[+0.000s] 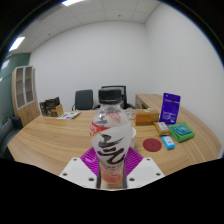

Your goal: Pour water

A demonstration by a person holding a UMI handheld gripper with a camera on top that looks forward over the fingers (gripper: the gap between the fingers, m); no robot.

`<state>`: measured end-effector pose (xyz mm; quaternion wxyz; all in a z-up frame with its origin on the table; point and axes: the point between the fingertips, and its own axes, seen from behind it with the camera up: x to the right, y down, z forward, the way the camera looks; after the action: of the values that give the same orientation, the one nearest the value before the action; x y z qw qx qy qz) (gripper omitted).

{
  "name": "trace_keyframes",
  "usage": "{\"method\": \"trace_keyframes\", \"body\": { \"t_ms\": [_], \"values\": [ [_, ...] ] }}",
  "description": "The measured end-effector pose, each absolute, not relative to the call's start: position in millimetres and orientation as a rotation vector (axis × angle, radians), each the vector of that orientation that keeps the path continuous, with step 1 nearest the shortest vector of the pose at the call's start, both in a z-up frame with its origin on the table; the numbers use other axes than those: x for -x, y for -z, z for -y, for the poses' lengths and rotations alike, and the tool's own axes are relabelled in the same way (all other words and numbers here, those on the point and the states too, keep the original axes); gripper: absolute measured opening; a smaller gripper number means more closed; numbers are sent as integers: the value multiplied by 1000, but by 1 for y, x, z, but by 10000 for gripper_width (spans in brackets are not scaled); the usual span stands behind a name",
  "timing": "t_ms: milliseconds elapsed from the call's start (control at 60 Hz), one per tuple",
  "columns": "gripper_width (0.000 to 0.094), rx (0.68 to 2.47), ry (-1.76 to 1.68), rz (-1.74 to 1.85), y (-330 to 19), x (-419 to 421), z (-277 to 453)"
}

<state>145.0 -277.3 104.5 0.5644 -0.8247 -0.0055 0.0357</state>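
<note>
A clear plastic bottle [112, 140] with a white label bearing black script and pink liquid in its lower part stands upright between my fingers. My gripper [112, 168] is shut on the bottle, with both purple pads [90, 160] pressing its sides. The bottle's cap end rises in front of the far chairs. The bottle looks lifted above the wooden table [60, 140]. A dark red round coaster [151, 145] lies on the table to the right of the bottle. No cup shows.
A large oval wooden conference table fills the room. A purple box [170, 106], a teal box [182, 131] and a small blue item [168, 143] sit at the right. Black office chairs [84, 99] stand beyond. A cabinet [27, 95] is at the left wall.
</note>
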Motion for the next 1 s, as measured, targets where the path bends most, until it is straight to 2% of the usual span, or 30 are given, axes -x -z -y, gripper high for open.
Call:
{"method": "trace_keyframes", "body": {
  "t_ms": [233, 417, 567, 750, 867, 1000],
  "values": [
    [286, 1843, -563, -278, -197, -50, 244],
    [284, 1651, -1129, -690, -238, -22, 198],
    [285, 1464, -1484, -1029, -228, -32, 165],
    [285, 1284, -1779, -1340, -193, -37, 137],
    [285, 1256, -1818, -1422, -177, -41, 131],
    [286, 1245, -1843, -1434, -181, -47, 131]
  ]
}}
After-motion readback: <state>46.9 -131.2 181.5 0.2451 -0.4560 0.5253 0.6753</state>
